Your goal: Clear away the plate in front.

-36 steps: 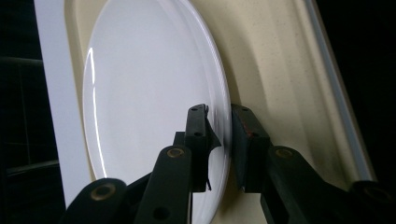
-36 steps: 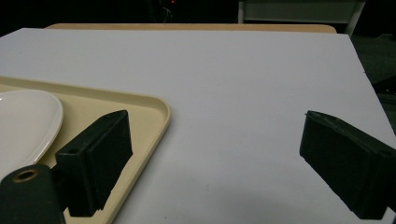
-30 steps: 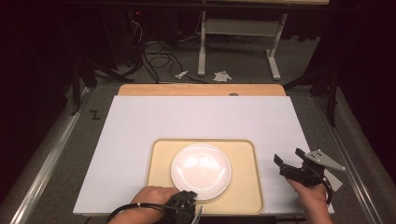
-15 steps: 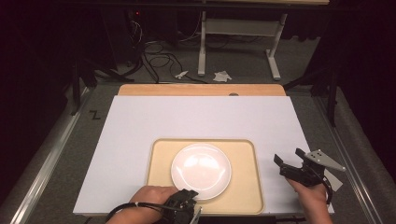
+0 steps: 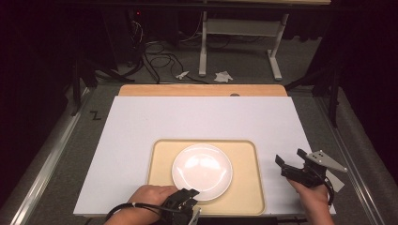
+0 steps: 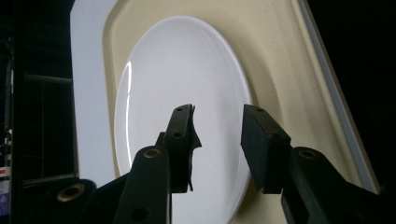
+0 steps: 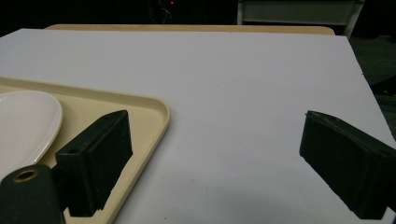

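Note:
A round white plate (image 5: 202,171) lies in a beige tray (image 5: 244,154) near the table's front edge. My left gripper (image 5: 190,194) sits at the plate's near rim, held by a hand. In the left gripper view its jaws (image 6: 217,112) stand a little apart over the plate (image 6: 182,70) and the tray (image 6: 280,60). They have just been opening, and nothing is pinched between them. My right gripper (image 5: 289,156) hovers over the white board to the right of the tray. It is wide open (image 7: 217,126) and empty, with the tray's corner (image 7: 140,116) and the plate's edge (image 7: 23,121) to its left.
The tray rests on a white board (image 5: 206,117) with a wooden strip (image 5: 202,90) along its far edge. Beyond the table are a dark floor with cables (image 5: 155,51), a desk frame (image 5: 239,28) and scraps of paper (image 5: 223,76).
The left hand has shifted very slightly at the plate's near rim. The right gripper, the plate and the tray stay where they were.

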A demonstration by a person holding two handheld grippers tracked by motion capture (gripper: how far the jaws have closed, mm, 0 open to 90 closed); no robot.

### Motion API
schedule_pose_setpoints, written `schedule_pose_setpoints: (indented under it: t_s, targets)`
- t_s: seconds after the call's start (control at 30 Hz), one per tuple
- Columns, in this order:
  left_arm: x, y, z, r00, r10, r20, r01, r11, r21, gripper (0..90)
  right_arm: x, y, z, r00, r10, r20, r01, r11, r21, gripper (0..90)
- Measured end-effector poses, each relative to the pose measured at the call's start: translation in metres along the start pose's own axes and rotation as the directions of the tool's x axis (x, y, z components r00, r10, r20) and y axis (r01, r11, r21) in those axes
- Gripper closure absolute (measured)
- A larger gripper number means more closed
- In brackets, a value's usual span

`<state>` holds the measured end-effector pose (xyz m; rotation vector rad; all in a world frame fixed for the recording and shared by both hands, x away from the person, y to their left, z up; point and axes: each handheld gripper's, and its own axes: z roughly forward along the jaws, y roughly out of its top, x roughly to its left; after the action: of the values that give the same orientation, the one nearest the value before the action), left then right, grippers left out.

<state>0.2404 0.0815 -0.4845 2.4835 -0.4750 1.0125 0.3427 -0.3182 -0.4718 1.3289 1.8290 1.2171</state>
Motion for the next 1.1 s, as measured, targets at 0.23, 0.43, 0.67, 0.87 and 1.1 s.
schedule_pose_setpoints:
  t_s: [0.23, 0.43, 0.67, 0.87, 1.1]
  targets:
    - [0.001, -0.001, -0.001, 0.9994, 0.001, -0.036, 0.0, 1.0, 0.005, 63.7, 0.0, 0.0, 0.001, 1.0, -0.004, 0.0, 0.004, 1.0, 0.002, 9.9]
    - [0.008, -0.011, -0.002, 0.9948, -0.08, -0.063, 0.08, 0.9968, -0.002, 62.8, 0.0, 0.0, 0.001, 1.0, -0.007, -0.003, 0.007, 1.0, 0.0, 9.8]
    - [0.021, -0.036, -0.004, 0.9654, -0.242, -0.098, 0.241, 0.9704, -0.021, 60.5, 0.0, 0.0, 0.001, 1.0, -0.006, -0.002, 0.006, 1.0, 0.001, 9.9]
    - [0.034, -0.059, -0.007, 0.893, -0.434, -0.119, 0.428, 0.9008, -0.074, 57.0, 0.0, 0.0, 0.001, 0.9999, -0.009, -0.005, 0.009, 1.0, 0.002, 9.9]
    - [0.048, -0.09, -0.019, 0.7616, -0.635, -0.13, 0.618, 0.7719, -0.148, 51.8, 0.001, 0.001, 0.001, 0.9999, -0.01, -0.008, 0.01, 1.0, -0.005, 9.8]
